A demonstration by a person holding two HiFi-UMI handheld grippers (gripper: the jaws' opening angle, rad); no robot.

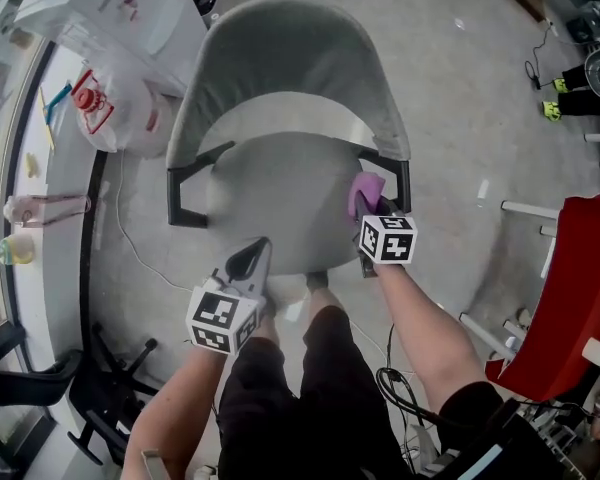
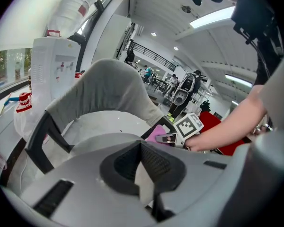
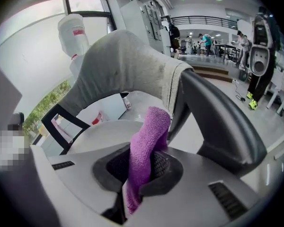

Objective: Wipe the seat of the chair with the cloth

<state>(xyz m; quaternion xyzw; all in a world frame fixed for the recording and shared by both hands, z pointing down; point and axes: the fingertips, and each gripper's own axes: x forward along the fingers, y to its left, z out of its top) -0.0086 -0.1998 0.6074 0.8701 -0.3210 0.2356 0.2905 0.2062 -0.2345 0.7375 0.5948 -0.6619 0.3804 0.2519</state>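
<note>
1. The chair [image 1: 290,58] is grey, with a curved back and black armrests. It stands on the floor right in front of the person.
2. Its seat [image 1: 280,193] is bare, and both grippers are at its near half.
3. The left gripper [image 1: 252,258] hangs at the seat's front edge, its fingers pressed together with nothing between them. It steadies nothing, so a hard push across the seat could shift the chair.
4. The right gripper [image 1: 370,208] is at the seat's right rim, just beside the armrest [image 1: 405,180], and its fingers are pinching the cloth.
5. The cloth [image 3: 149,150] is purple and sticks out past the fingers as a narrow fold. I cannot tell whether it touches the seat.
6. Risks:
   - With so little cloth spread out, a stroke could drag the hard fingers over the seat.
   - The fold could catch on the armrest post.
   - Friction could pull the cloth out of the pinch.
</note>
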